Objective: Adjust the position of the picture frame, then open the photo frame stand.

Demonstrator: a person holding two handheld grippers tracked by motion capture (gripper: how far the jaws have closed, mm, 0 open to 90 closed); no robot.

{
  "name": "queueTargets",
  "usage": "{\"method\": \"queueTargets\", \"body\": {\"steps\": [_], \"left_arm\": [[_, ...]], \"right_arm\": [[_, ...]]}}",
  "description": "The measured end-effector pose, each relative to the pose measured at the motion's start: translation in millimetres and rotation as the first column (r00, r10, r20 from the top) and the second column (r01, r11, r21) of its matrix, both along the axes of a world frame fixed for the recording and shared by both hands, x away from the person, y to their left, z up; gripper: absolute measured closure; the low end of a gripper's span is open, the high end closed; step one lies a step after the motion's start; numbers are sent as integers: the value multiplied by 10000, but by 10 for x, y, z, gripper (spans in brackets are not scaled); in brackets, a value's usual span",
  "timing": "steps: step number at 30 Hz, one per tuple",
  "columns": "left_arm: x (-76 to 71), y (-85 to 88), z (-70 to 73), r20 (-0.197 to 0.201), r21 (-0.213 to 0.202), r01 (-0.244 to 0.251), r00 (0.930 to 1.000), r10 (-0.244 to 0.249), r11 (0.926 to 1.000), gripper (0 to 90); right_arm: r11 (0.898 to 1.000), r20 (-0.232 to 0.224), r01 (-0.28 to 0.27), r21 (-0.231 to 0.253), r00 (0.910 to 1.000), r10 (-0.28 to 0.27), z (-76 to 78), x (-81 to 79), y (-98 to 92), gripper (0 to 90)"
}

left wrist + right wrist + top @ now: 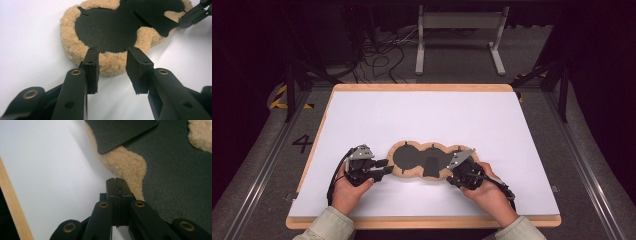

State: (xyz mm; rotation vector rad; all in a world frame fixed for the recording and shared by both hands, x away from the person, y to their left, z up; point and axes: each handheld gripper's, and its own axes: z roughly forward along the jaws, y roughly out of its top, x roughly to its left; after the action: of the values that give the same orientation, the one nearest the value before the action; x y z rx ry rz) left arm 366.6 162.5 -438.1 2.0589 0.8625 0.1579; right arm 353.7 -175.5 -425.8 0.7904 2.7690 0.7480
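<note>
The fleece-edged black pad [422,161] lay mid-table near the front edge; the left gripper [112,56] stood part-open astride its rim, gripping nothing; the right gripper [117,185] was shut, empty, at the opposite edge; next, likely closing on the rim

Tan fleece pad [421,159], black lobed face, flat on table.

High overview; two close views along fingers [91,65]
</note>
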Motion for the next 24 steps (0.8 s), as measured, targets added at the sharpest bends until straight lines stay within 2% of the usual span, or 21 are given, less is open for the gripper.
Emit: {"method": "queueTargets", "body": {"steps": [4, 7, 13, 15, 18, 21, 24], "left_arm": [[7, 9, 6, 39, -21, -20, 10000, 20, 10000, 633], [13, 13, 13, 87, -22, -25, 10000, 26, 10000, 632], [35, -2, 26, 125, 16, -35, 9999, 35, 10000, 627], [40, -19, 27, 204, 83, -173, 9996, 172, 9998, 622], [69, -28, 39, 442, 299, -45, 9990, 32, 9995, 607], [81, -27, 53, 458, 235, -135, 9989, 124, 9996, 600], [97, -14, 60, 509, 191, -134, 9986, 124, 9997, 596]], "right_arm": [[9991, 180, 416, 57, 9990, -417, -3, 21, -57, 900], [9986, 340, 531, 17, 9980, -532, 2, 19, -70, 900], [9952, 283, 570, 794, 9978, -594, 110, -19, -138, 888], [9918, 372, 601, 1125, 9972, -646, 182, -50, -171, 883], [9874, 575, 430, 1521, 9970, -522, 263, -98, -206, 881], [9854, 726, 401, 1653, 9960, -527, 296, -126, -222, 876], [9845, 687, 372, 1716, 9964, -496, 297, -134, -229, 864]]}}
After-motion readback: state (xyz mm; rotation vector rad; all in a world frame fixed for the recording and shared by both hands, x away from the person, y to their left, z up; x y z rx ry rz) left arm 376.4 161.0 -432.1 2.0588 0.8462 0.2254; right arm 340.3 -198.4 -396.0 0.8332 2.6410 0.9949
